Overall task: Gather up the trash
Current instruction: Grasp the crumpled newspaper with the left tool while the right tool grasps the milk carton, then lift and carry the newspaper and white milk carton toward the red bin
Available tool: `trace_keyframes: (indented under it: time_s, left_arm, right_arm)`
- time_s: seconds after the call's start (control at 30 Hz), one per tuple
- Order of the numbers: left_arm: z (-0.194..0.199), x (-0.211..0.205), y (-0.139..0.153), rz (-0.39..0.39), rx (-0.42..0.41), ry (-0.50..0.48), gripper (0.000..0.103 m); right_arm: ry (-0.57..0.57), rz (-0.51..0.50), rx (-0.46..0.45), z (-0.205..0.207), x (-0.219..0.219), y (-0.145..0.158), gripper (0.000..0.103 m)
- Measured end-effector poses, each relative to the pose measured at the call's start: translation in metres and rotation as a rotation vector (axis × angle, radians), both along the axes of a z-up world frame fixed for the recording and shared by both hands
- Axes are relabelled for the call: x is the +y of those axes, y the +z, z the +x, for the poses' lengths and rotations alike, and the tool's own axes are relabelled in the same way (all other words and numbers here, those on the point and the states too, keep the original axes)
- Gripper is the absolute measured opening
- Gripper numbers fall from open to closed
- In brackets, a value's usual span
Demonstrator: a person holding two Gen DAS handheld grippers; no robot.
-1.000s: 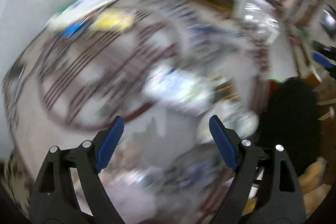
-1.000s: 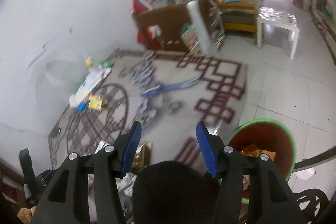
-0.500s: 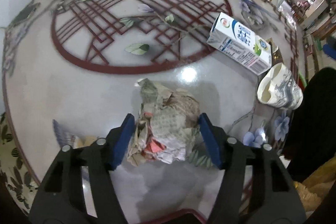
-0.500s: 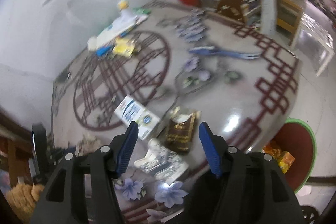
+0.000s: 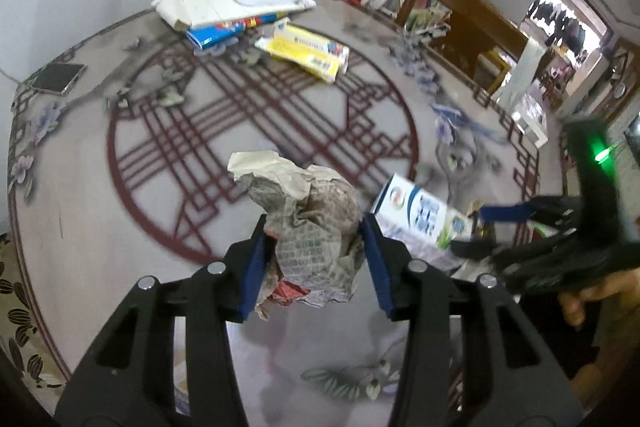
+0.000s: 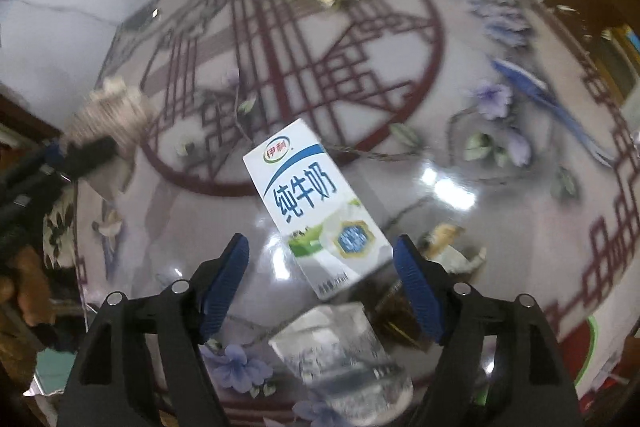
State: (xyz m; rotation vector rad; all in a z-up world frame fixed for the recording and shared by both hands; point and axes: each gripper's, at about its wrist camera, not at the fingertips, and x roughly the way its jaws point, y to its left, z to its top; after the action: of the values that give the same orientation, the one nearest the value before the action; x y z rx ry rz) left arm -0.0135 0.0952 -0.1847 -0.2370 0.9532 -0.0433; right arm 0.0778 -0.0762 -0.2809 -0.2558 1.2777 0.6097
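A: What did the left wrist view show?
B: The left tool [image 5: 314,259] was clamped on one crumpled newspaper wad [image 5: 310,223], lifted above the glossy patterned bench [image 5: 120,227]. Beyond lay one yellow box [image 5: 306,51], a paper stack [image 5: 224,7] and a phone [image 5: 56,78]. The right tool [image 5: 486,225] hovered over the milk carton [image 5: 420,223].
A: And the right wrist view?
B: The right tool [image 6: 320,281] gaped wide, gripping nothing, around one rectangular milk carton [image 6: 316,203] lying flat. One paper cup [image 6: 344,359] lay just below it, with a dark wrapper [image 6: 400,315] beside.
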Motion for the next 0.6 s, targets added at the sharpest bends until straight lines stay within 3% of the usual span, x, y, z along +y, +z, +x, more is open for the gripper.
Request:
trace_keyframes:
  time_s: [0.2, 0.27, 0.37, 0.6]
  left_arm:
    - [0.005, -0.002, 0.005, 0.022, -0.027, -0.010, 0.045]
    - [0.008, 0.000, 0.003, 0.010, -0.024, -0.007, 0.045]
    - [0.010, 0.001, 0.001, 0.007, -0.020, -0.001, 0.045]
    - [0.016, 0.008, -0.002, 0.005, -0.015, 0.018, 0.045]
  right_arm:
    - [0.043, -0.057, 0.018, 0.015, 0.018, -0.021, 0.074]
    - [0.041, -0.060, 0.024, 0.017, 0.019, -0.024, 0.065]
    - [0.046, -0.054, 0.022, 0.017, 0.021, -0.023, 0.062]
    - [0.099, -0.085, -0.009, 0.015, 0.035, -0.025, 0.067]
